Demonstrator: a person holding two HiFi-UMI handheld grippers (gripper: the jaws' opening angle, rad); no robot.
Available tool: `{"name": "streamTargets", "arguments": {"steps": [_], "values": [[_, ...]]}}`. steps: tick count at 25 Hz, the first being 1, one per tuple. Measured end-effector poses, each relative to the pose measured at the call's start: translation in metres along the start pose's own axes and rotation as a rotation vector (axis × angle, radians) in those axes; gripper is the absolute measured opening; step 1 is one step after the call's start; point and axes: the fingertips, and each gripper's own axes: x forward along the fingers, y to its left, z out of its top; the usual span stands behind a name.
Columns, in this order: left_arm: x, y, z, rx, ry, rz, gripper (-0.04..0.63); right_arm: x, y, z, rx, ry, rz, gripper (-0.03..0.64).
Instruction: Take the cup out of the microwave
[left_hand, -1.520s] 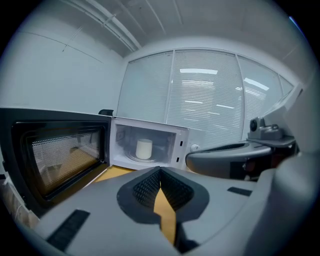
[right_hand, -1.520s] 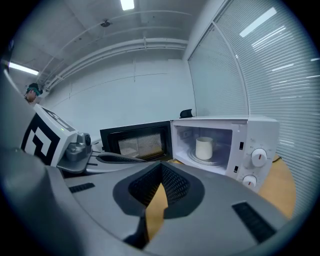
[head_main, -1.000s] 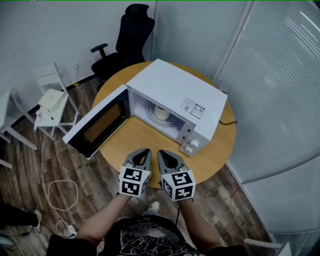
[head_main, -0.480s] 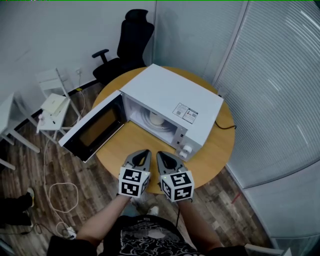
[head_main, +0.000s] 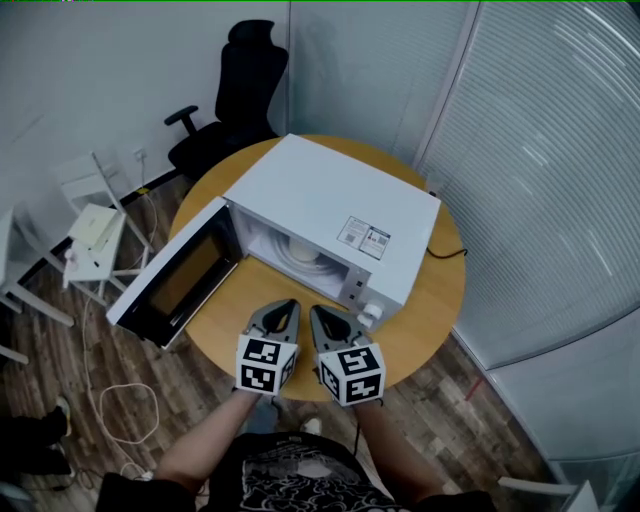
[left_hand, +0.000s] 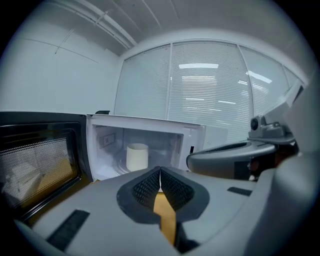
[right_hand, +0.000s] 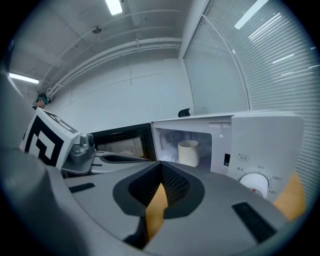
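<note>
Table: the round wooden table (head_main: 436, 300) carries the task's things at standing reach, and the person stands at its near edge.
Microwave: the white microwave (head_main: 335, 190) sits on the table at an angle, its opening turned toward the person, so the inside can be reached head-on.
Door: the door (head_main: 172, 278) is swung fully out to the person's left and hangs past the table edge. That leaves the opening clear and means no opening step is left.
Left gripper: the left gripper (head_main: 289, 303) is held low over the table's near edge, just in front of the opening and pointing slightly down at it. Its jaws are closed together with nothing between them, so they would have to spread before any grasp.
Right gripper: the right gripper (head_main: 316, 309) is just beside the left one, aimed the same way. Its jaws are also closed on nothing, and it looks to me no better placed for the reach than the left.
Cup: the pale cup (left_hand: 137, 157) stands upright inside the microwave, well apart from both grippers. It seems to rest on the turntable plate, though the dim inside makes that hard to confirm.
Dial: the dial (right_hand: 255, 183) on the control panel sits to the right of the opening, out of the reach path.
</note>
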Motion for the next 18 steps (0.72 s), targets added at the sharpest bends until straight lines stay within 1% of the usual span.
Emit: {"name": "streamTargets", "arguments": {"steps": [6,18], "values": [[0.026,0.024,0.007,0.012,0.007,-0.050,0.012,0.026,-0.009,0.009,0.001,0.011,-0.055,0.015],[0.074,0.055,0.020,0.049,-0.002,-0.186,0.014,0.073,-0.021,0.020,0.026,0.024,-0.149,0.015]]}}
